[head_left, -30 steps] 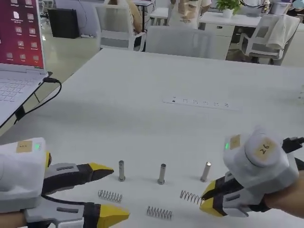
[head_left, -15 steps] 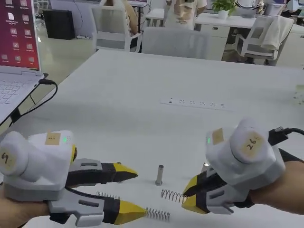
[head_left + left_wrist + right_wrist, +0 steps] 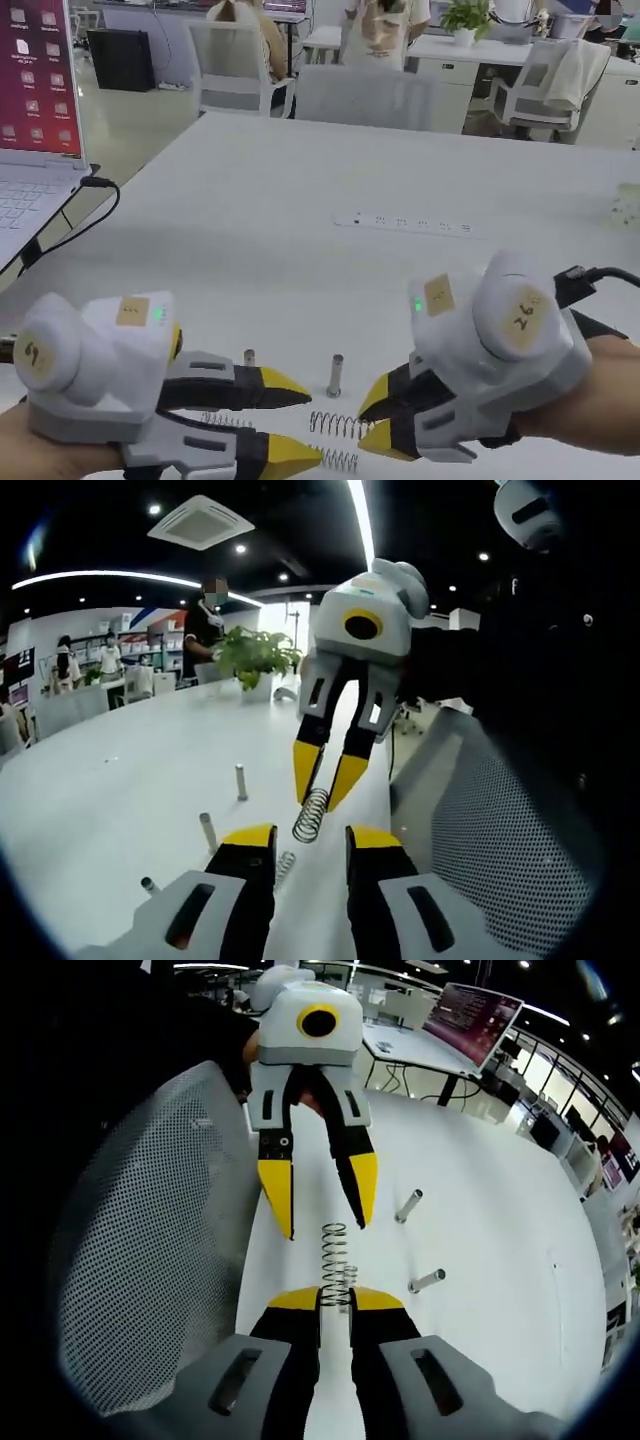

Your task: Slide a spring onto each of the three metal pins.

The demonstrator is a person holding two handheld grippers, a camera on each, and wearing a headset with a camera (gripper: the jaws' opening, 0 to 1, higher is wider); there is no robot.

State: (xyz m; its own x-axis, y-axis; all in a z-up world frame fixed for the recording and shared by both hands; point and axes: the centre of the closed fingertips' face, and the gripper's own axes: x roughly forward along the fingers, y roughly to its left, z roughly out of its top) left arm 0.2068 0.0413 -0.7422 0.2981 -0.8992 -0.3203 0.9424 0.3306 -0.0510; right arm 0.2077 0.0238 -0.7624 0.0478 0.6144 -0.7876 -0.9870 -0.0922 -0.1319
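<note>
Spring (image 3: 335, 425) is clamped at one end between the closed tips of the right gripper (image 3: 368, 415). Its long axis lies level, and its free end points toward 9 o'clock at the left gripper (image 3: 300, 420). The left gripper's jaws are apart with nothing between them, and the free end reaches the gap just short of the yellow tips.

In the right gripper view the spring (image 3: 335, 1255) rises from the right gripper (image 3: 335, 1300) straight toward 12 o'clock. Its top coil sits between the spread tips of the left gripper (image 3: 320, 1192), and I cannot tell if it touches either one. In the left gripper view the right gripper (image 3: 325, 777) comes down from 12 o'clock. The spring (image 3: 311, 816) hangs from it toward 7 o'clock, just above the left gripper (image 3: 311, 837).

Two upright pins (image 3: 336, 375) stand on the white table (image 3: 300, 200) at 12 and 10 o'clock of the spring. The left gripper view shows three pins (image 3: 208, 832) in a row, all bare. A second spring (image 3: 338, 460) lies flat at 6 o'clock of the held one, and a third spring (image 3: 228, 420) lies partly hidden behind the left jaws. A power strip (image 3: 410, 222) sits farther up the table, and an open laptop (image 3: 30, 120) is at 10 o'clock.
</note>
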